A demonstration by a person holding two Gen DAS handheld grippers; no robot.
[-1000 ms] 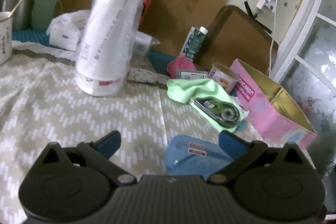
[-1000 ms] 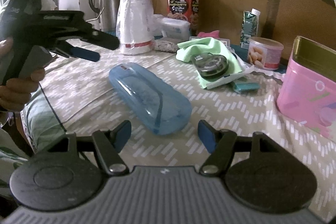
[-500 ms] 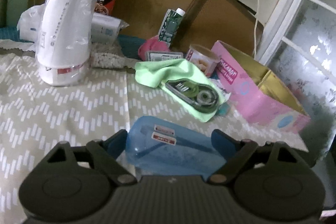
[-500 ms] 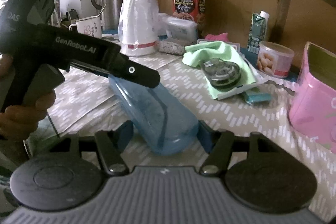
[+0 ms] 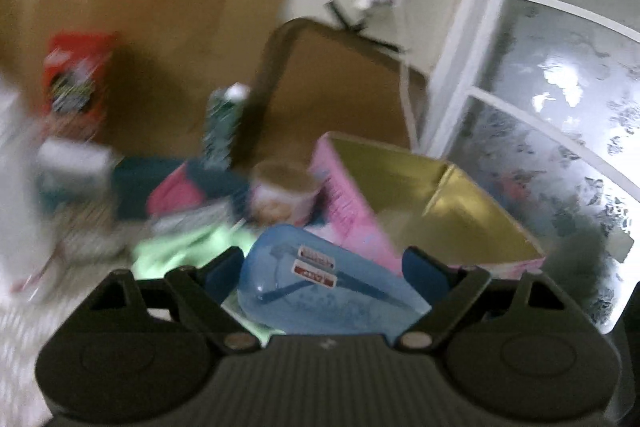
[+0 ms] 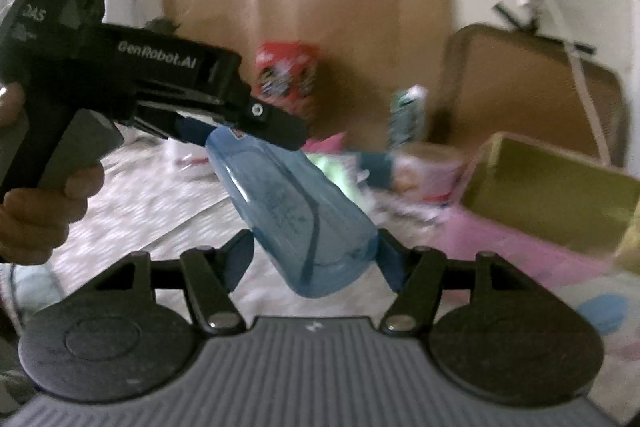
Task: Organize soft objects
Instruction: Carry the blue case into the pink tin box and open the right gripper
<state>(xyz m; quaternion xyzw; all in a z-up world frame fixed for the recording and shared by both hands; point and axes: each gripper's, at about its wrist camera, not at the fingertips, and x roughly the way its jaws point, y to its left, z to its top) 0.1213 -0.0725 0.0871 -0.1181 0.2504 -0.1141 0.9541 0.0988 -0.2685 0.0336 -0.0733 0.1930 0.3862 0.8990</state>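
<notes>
A translucent blue hard case (image 5: pixel 320 291) hangs in the air, held at both ends. My left gripper (image 5: pixel 324 267) is shut on one end, its blue pads pressing the sides. In the right wrist view the same case (image 6: pixel 304 215) slants toward the camera, and my right gripper (image 6: pixel 314 257) is shut on its near end. The left gripper (image 6: pixel 256 135), held by a hand (image 6: pixel 36 211), clamps the far end. A green cloth (image 5: pixel 180 247) and a pink cloth (image 5: pixel 176 191) lie blurred on the table behind. An open pink box (image 5: pixel 348 195) with a gold inside stands just beyond the case.
A round tin (image 5: pixel 280 195), a green carton (image 5: pixel 224 123), a red box (image 5: pixel 76 75) and a brown tray (image 5: pixel 340 87) leaning on the wall crowd the back. A frosted window (image 5: pixel 560 147) closes off the right. The patterned tablecloth (image 6: pixel 152 195) spreads below.
The left gripper came down onto the case and closed on it. Both grippers then lifted the case off the tablecloth and carried it toward the pink box. The views are now blurred.
</notes>
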